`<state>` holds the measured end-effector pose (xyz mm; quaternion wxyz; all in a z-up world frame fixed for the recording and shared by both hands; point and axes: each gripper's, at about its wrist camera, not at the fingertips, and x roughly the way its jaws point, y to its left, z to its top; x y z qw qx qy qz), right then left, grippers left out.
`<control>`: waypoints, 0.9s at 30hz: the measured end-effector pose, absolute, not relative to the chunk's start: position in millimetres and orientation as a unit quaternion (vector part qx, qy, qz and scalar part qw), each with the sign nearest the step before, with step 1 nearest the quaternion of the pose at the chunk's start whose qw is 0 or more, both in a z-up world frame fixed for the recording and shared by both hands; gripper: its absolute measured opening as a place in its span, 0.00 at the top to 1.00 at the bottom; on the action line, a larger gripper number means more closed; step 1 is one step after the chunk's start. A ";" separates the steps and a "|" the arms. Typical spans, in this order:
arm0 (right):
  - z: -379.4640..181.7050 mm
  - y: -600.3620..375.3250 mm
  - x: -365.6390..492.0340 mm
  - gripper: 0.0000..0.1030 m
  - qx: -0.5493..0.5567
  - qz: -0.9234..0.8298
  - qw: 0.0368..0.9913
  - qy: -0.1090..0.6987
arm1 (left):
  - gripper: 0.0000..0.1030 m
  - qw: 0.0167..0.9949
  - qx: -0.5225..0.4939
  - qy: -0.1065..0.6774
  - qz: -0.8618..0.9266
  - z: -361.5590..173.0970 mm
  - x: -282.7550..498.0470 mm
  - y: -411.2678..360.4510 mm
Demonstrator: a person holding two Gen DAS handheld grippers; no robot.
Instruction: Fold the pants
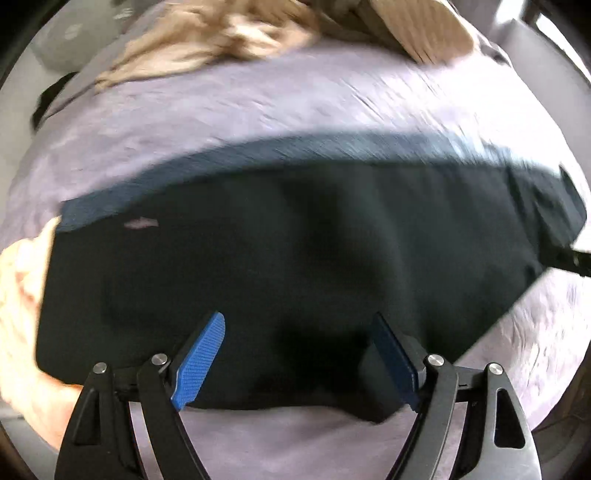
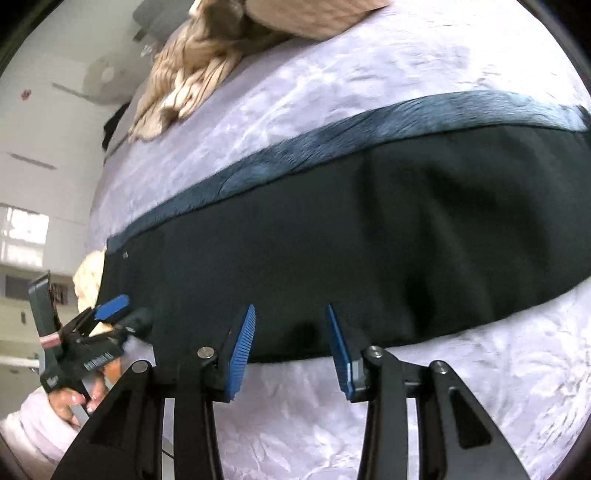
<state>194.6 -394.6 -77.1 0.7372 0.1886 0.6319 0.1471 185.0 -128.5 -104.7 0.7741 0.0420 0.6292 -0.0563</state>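
Observation:
Dark pants (image 1: 295, 240) lie flat as a long band across a lilac bed sheet (image 1: 221, 110), with a blue-grey strip (image 1: 332, 147) showing along their far edge. My left gripper (image 1: 298, 316) hangs over the pants' near edge, open, with nothing between its blue pads. In the right wrist view the same pants (image 2: 369, 229) stretch from left to right. My right gripper (image 2: 291, 308) stands open just above their near hem, its pads apart and clear of the cloth. The left gripper (image 2: 127, 312) shows at the pants' left end, held by a hand (image 2: 74, 402).
A crumpled beige blanket (image 2: 192, 74) and a tan pillow (image 1: 424, 33) lie at the far side of the bed. A pale cream garment (image 1: 22, 288) sits by the pants' left end. The bed's left edge (image 2: 99, 177) drops toward a white wall.

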 end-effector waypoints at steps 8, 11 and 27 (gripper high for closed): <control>-99.9 -390.2 154.0 0.57 0.175 0.139 0.703 0.675 | 0.17 0.765 0.071 0.638 -0.058 -111.6 160.1 -137.9; -81.6 -404.0 138.3 0.56 0.205 0.138 0.706 0.664 | 0.17 0.761 0.067 0.642 -0.057 -96.3 154.4 -136.8; -65.2 -525.5 97.9 0.56 0.341 0.031 0.716 0.609 | 0.17 0.745 0.099 0.647 -0.131 -63.2 182.3 -232.1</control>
